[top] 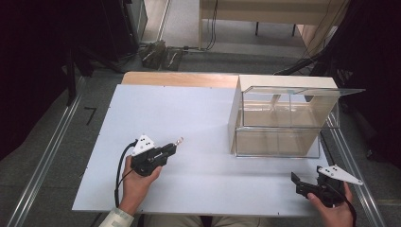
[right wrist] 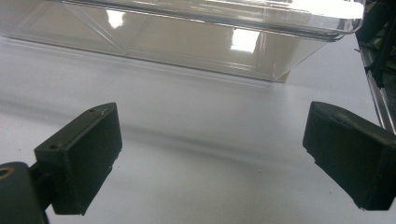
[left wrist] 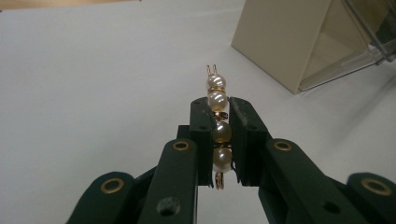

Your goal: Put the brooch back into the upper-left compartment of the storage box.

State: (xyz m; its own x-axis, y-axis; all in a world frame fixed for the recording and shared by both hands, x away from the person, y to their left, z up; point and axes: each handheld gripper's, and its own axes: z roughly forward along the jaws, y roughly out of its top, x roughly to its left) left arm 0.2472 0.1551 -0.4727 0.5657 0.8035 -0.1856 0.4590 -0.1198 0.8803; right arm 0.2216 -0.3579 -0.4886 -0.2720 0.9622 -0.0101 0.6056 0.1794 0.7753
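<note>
My left gripper (left wrist: 220,109) is shut on a pearl hair pin (left wrist: 218,120), a gold wire pin strung with several cream pearls. Two pearls and the wire tips stick out past the jaws. In the high view the left gripper (top: 174,145) hovers over the left middle of the white table top (top: 198,118), and the pearl hair pin (top: 178,140) pokes out toward the right. A clear plastic case (top: 279,123) with a cream side wall stands at the right rear. My right gripper (top: 297,182) stands open near the front right corner, nothing between its jaws; in its own view the right gripper (right wrist: 212,154) faces the clear plastic case (right wrist: 187,32).
The case has a clear lid (top: 302,91) raised above it. A wooden strip (top: 179,78) borders the table's far edge. Metal floor rails (top: 42,161) run along both sides. Cables and dark gear (top: 161,54) lie on the floor beyond the table.
</note>
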